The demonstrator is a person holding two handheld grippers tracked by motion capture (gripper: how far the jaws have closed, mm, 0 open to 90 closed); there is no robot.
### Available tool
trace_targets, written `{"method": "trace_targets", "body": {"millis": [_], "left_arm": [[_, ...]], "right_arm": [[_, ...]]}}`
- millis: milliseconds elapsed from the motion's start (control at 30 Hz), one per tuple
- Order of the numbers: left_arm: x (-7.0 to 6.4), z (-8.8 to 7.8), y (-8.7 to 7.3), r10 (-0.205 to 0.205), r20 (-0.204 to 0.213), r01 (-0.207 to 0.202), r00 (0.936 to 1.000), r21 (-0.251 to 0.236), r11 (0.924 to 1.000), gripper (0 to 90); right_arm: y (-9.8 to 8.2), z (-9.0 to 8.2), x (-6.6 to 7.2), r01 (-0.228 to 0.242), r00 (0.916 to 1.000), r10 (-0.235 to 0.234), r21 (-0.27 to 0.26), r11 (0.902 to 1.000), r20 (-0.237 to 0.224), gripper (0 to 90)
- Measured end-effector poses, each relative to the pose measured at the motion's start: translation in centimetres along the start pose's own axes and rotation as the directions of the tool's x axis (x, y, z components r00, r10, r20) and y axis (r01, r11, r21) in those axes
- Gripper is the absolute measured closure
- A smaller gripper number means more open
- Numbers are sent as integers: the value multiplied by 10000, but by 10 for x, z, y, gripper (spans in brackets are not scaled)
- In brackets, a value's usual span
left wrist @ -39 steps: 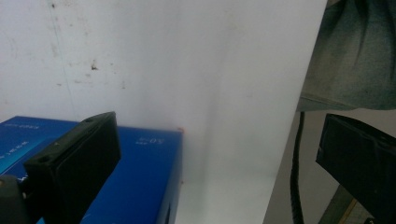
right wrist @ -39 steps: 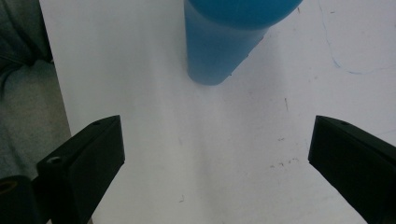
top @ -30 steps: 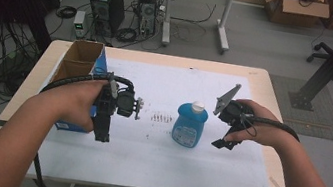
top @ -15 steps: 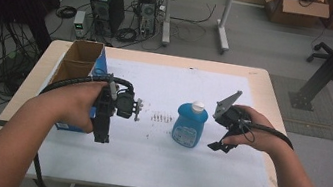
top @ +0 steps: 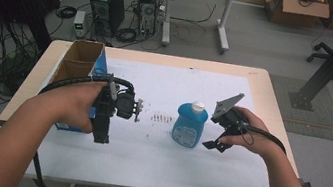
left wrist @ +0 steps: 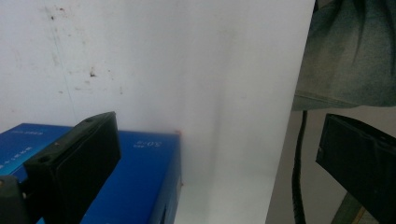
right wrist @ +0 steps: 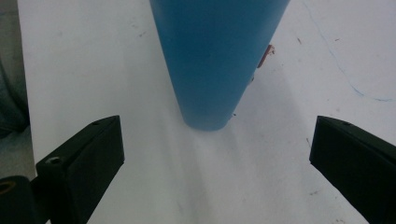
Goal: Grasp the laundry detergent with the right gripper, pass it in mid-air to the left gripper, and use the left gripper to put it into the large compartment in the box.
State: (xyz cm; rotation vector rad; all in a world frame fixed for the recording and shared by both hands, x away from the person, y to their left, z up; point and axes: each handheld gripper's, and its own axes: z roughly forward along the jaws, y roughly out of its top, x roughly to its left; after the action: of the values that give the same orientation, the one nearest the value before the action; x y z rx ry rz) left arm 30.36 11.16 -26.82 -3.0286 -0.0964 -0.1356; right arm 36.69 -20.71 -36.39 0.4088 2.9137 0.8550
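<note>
Item under handling: one blue bottle [top: 189, 125] of translucent blue plastic with a white cap [top: 198, 106] and a pale label on its front face; it stands upright, cap closed, near the middle of the white-covered worktop [top: 153, 162]. In the right gripper view the bottle's lower body [right wrist: 215, 60] shows as a smooth blue form narrowing toward its base, resting flat on the white surface; a small brownish mark sits at its edge, nature not determinable.

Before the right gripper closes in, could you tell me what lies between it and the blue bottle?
Nothing: the right gripper view shows bare white table cover between the open right gripper and the bottle.
</note>
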Motion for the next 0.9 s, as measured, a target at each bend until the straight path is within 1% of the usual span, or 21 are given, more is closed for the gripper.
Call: {"method": "trace_targets", "body": {"millis": [267,400,433,467,767,900], "left_arm": [[-1,-1,1,25,-8,-25,10000,28,10000,2],[-1,0,2,78,8,-78,10000,37,10000,2],[-1,0,2,78,8,-78,10000,37,10000,2],[-1,0,2,62,25,-62,10000,41,10000,2],[-1,0,3,137,32,-137,9999,50,9999,2],[-1,1,4,181,29,-181,9998,25,9998,2]], "right_arm": [[-5,9,-1,-309,9995,303,-841,9960,-80,32],[-5,13,-1,-377,9993,369,-1178,9923,-89,31],[-5,13,-1,-377,9993,369,-1178,9923,-89,31],[-5,16,0,-369,9993,356,-1382,9897,-125,30],[-7,26,2,-447,9990,426,-1802,9826,-154,29],[-9,29,2,-493,9988,490,-2085,9768,-67,28]]}}
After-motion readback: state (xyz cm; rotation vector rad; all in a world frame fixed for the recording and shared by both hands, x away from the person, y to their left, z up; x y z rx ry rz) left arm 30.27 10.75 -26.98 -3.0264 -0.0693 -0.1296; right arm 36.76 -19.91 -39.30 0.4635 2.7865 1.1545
